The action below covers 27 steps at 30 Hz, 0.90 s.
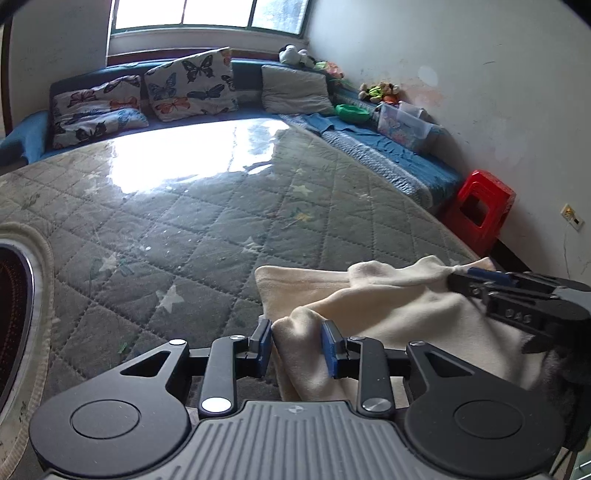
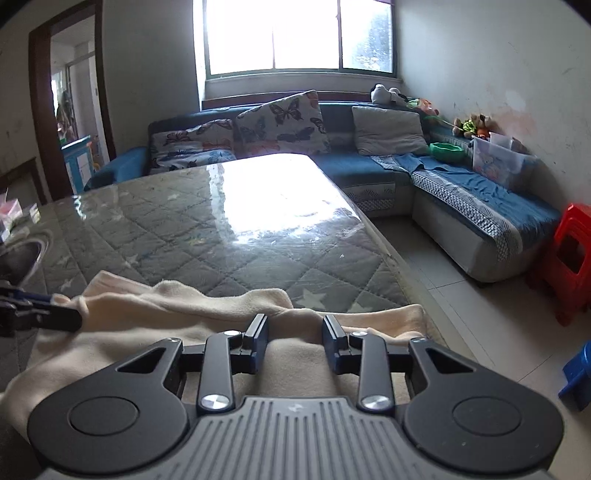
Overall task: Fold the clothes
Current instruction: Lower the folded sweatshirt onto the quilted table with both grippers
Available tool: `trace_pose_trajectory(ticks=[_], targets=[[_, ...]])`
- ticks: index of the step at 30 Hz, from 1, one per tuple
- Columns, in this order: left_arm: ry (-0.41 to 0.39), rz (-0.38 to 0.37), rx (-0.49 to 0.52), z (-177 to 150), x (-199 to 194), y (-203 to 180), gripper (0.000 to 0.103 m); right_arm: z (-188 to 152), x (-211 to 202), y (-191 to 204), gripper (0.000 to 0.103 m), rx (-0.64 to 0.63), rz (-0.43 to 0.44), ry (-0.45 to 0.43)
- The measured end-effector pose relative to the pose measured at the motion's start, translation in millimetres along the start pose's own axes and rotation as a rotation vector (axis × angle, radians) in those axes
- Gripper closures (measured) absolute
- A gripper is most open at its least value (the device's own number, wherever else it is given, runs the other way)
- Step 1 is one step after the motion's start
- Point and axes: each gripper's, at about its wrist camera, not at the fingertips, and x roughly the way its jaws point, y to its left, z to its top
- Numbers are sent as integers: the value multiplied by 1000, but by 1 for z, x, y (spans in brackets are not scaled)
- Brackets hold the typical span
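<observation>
Nearby, a red stool (image 2: 570, 258) stands beside the blue sofa (image 2: 480, 206), and 2 butterfly cushions (image 1: 192, 85) lean under the window. On the quilted table (image 1: 221, 229), the cream cloth (image 1: 388, 314) lies bunched at the near edge. The left gripper (image 1: 297, 349) and right gripper (image 2: 294, 341) both gape apart around its folds.

A bright window (image 2: 299, 35) backlights a blue corner sofa (image 2: 373, 166) with butterfly cushions (image 2: 284, 123), beside a red stool (image 2: 570, 258).
</observation>
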Motion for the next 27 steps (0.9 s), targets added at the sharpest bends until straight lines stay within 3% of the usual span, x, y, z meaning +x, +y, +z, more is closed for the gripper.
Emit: trace_pose_trajectory(ticks=[6, 10, 14, 17, 27], targets=[[-81, 2, 44, 5, -12, -14, 71, 7, -7, 12, 70, -45, 44, -14], [-47, -72, 72, 10, -2, -27, 73, 5, 5, 17, 69, -56, 37, 11], [0, -64, 83, 10, 20, -34, 73, 5, 6, 14, 69, -41, 36, 6], [-1, -51, 93, 9, 27, -34, 73, 5, -5, 13, 69, -48, 37, -3], [-52, -120, 143, -18, -15, -37, 73, -34, -68, 32, 64, -161, 92, -42]])
